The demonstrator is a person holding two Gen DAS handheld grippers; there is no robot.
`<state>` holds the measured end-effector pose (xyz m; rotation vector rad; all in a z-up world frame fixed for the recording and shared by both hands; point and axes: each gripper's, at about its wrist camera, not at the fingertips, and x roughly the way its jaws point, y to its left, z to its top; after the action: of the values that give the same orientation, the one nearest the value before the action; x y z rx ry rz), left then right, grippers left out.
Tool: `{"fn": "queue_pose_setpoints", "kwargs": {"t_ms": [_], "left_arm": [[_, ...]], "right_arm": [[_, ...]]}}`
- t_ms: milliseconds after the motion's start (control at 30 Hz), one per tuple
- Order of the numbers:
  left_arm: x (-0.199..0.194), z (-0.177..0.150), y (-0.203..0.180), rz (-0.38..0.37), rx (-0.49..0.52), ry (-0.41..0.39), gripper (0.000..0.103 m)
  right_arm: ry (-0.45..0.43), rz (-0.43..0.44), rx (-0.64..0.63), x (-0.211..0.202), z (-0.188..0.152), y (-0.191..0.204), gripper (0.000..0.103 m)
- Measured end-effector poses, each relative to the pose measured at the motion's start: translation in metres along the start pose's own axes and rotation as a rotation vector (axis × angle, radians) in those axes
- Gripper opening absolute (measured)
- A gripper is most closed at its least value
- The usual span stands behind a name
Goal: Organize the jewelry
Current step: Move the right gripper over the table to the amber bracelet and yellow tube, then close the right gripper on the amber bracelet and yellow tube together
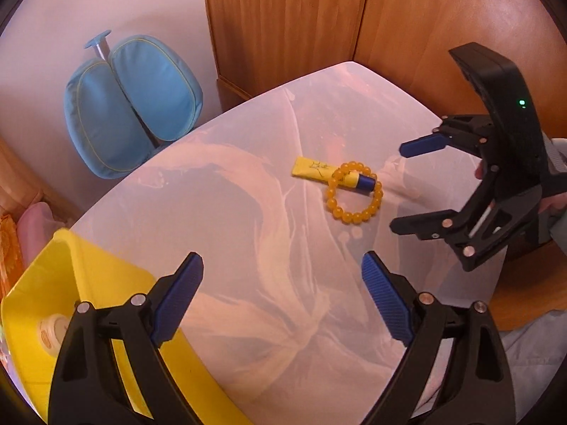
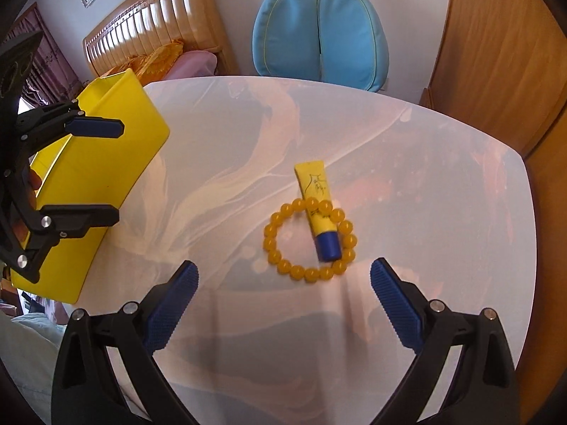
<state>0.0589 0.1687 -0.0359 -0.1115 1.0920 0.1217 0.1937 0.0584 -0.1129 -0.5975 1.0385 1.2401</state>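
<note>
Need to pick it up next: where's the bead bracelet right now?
The bead bracelet lies on the white table, just ahead of the open right gripper, looped around the blue-capped end of the yellow tube.

No word, brand or number can be read anywhere; the only marking is a thin dark line drawing or scrawl on the yellow tube [image 2: 316, 201] with the blue cap, lying on the table with its crimped end toward 12 o'clock in the right wrist view; it is too small and blurred to make out as letters.
</note>
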Motion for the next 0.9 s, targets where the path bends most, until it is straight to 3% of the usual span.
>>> {"fn": "queue_pose_setpoints", "kwargs": {"t_ms": [233, 300, 333, 367, 533, 567, 667, 900], "left_arm": [[0.040, 0.020, -0.002, -0.038, -0.024, 0.069, 0.089], [0.048, 0.019, 0.001, -0.073, -0.072, 0.089, 0.089], [0.051, 0.018, 0.002, -0.085, -0.092, 0.098, 0.089], [0.054, 0.016, 0.003, -0.090, -0.106, 0.104, 0.089], [0.059, 0.014, 0.008, -0.089, -0.141, 0.113, 0.089], [0.058, 0.014, 0.008, -0.089, -0.143, 0.111, 0.089], [0.057, 0.012, 0.008, -0.088, -0.147, 0.108, 0.088], [0.057, 0.012, 0.007, -0.087, -0.147, 0.104, 0.089]], "right_arm": [[0.087, 0.023, -0.075, 0.033, 0.019, -0.014, 0.098], [0.099, 0.024, -0.093, 0.037, 0.019, -0.015, 0.090], [0.104, 0.027, -0.094, 0.038, 0.019, -0.016, 0.074], [0.106, 0.024, -0.096, 0.039, 0.019, -0.018, 0.069], [0.120, 0.039, -0.109, 0.044, 0.019, -0.023, 0.063], [0.126, 0.045, -0.114, 0.043, 0.018, -0.024, 0.050], [0.143, 0.033, -0.149, 0.042, 0.016, -0.022, 0.027], [0.123, 0.057, -0.149, 0.028, 0.009, -0.019, 0.021]]}}
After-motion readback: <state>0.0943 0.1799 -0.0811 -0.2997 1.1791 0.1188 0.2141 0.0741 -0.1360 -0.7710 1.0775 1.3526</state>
